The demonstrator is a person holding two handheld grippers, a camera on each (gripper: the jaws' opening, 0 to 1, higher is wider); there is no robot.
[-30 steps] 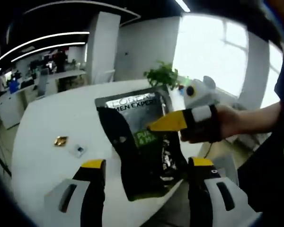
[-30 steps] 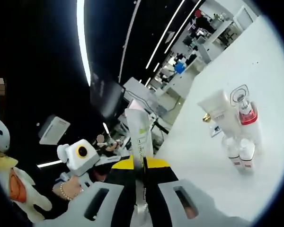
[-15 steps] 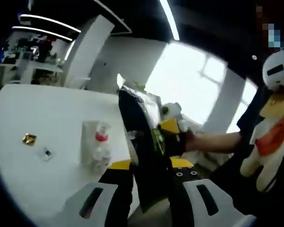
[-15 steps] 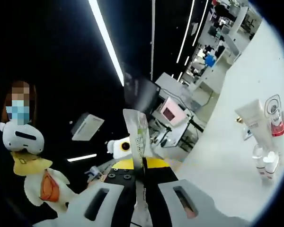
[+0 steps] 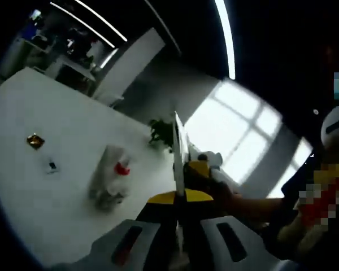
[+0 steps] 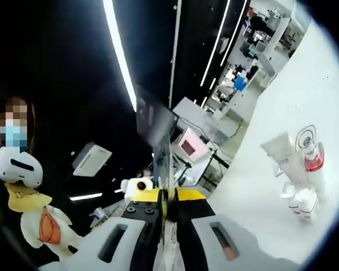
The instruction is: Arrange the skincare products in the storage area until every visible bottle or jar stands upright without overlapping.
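Sachet [image 5: 177, 148] now edge-on, clamped between left gripper [image 5: 179, 197] and right gripper [image 6: 168, 201]

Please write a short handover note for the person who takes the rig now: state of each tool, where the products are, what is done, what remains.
Left tool: shut on the pouch, held edge-on in the air.
Right tool: shut on the same pouch.
Bottles and tube: standing clustered on the white table; overlap cannot be judged.
Done: pouch lifted.
Left: set the pouch upright beside the bottles, then check spacing.
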